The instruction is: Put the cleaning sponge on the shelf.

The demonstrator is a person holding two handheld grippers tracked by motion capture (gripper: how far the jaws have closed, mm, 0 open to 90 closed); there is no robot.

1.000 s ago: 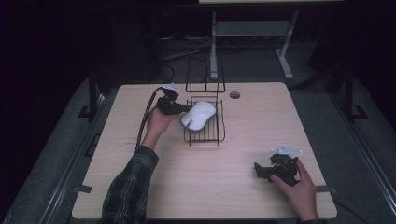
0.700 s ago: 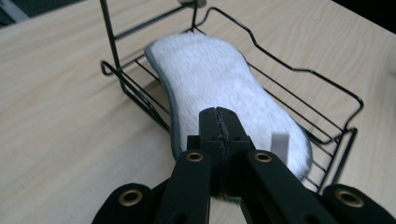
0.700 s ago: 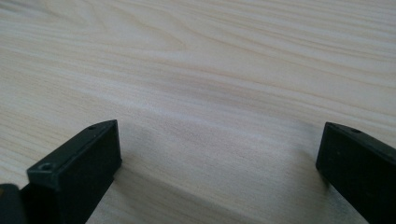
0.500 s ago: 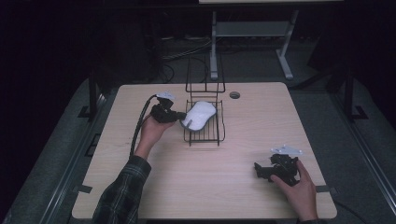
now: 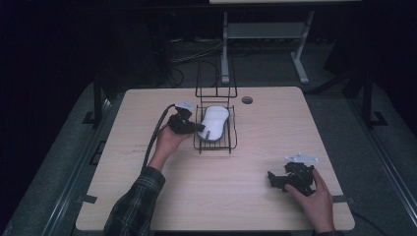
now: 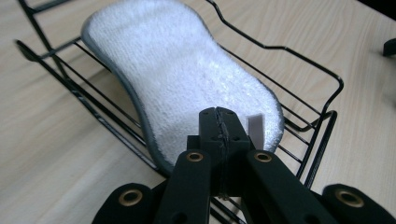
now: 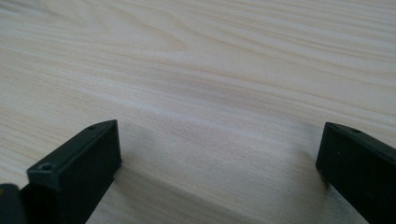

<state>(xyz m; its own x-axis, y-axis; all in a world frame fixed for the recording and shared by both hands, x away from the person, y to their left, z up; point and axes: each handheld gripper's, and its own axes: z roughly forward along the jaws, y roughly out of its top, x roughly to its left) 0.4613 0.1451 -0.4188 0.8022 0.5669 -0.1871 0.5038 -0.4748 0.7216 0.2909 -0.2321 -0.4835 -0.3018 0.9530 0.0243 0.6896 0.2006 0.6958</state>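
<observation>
A white, peanut-shaped sponge (image 5: 215, 123) with a grey rim lies flat in a black wire rack (image 5: 215, 146) at the table's middle back. My left gripper (image 5: 196, 129) reaches in from the rack's left side. In the left gripper view its jaws (image 6: 219, 114) are pressed together, with nothing showing between them. Their tips hang just over the near end of the sponge (image 6: 187, 79), inside the rack (image 6: 322, 126). My right gripper (image 5: 272, 179) rests at the front right of the table. Its jaws (image 7: 219, 154) stand wide apart over bare wood.
The light wooden table (image 5: 236, 206) has a round cable hole (image 5: 247, 100) behind the rack. The rack's tall wire back (image 5: 216, 78) rises at its far end. A metal stand (image 5: 300, 69) and cables lie on the dark floor beyond the table.
My left hand came toward the person, then moved right, bringing its gripper over the rack's left side. The sponge barely shifted. The right gripper stayed still.
</observation>
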